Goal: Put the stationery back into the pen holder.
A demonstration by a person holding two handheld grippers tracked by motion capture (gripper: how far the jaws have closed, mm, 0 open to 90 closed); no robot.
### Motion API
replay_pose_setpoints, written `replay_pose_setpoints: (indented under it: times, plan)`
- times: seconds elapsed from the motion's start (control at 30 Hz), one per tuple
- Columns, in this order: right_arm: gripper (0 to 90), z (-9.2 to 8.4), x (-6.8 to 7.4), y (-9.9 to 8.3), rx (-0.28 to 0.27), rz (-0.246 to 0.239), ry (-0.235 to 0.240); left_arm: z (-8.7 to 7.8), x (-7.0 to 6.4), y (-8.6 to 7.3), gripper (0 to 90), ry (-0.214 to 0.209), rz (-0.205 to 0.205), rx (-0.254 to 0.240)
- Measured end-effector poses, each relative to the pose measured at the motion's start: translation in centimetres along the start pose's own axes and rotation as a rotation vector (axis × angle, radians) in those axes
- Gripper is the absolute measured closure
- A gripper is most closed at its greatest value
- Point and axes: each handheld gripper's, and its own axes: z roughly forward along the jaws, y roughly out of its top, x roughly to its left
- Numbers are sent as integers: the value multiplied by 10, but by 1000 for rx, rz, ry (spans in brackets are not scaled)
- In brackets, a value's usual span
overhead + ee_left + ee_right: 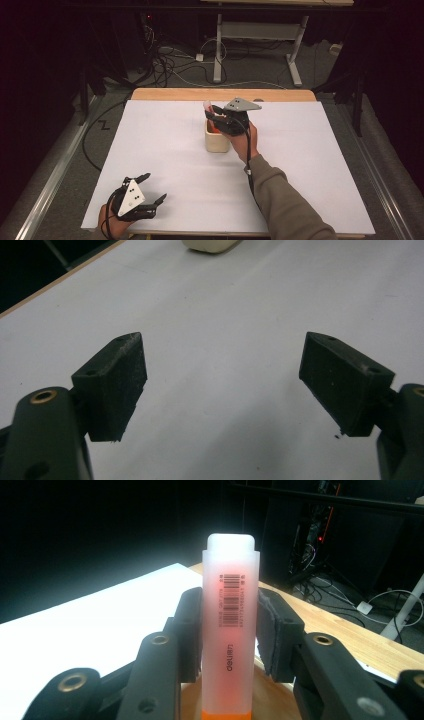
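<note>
Right claw [230,630] clamps the marker [230,610] upright between its jaws.

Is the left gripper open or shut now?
Open. In its own view the left gripper has its two jaws standing wide apart, with bare white table between them and nothing held.

1. Stick-shaped tube [230,630]: frosted translucent white cap, pinkish-red glow inside, black barcode and grey lettering on the side, orange band at its base
2. Cup [216,141]: cream, plain
3. Right gripper [226,121]: black body, grey plate on top
4. Left gripper [150,189]: black, pale grey plate with dark dots
5. Table [165,145]: white sheet, light wood edge
6. Sleeve [285,200]: olive-grey
7. Jaw screws: brass-coloured rings
</note>
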Motion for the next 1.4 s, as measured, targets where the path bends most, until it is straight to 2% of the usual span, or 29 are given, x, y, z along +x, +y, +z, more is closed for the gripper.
replay_pose_setpoints:
  times: [0.17, 0.4, 0.7, 1.17, 1.4]
  plan:
    - [655, 1, 3, -7, 15, -19, -9, -2, 0, -2, 185, 4, -1, 1]
    - [613, -2, 5, -11, 13, -8, -16, -4, -1, -1, 184, 13, 0, 0]
    - [601, -10, 3, -15, 10, 0, -26, -2, -2, 0, 184, 9, 9, 4]
    - [558, -22, 6, -10, -2, -53, -46, -2, -2, 1, 184, 15, 16, 6]
    - [520, -29, 8, -9, 3, -84, -67, 4, -2, 4, 184, 2, 27, 4]
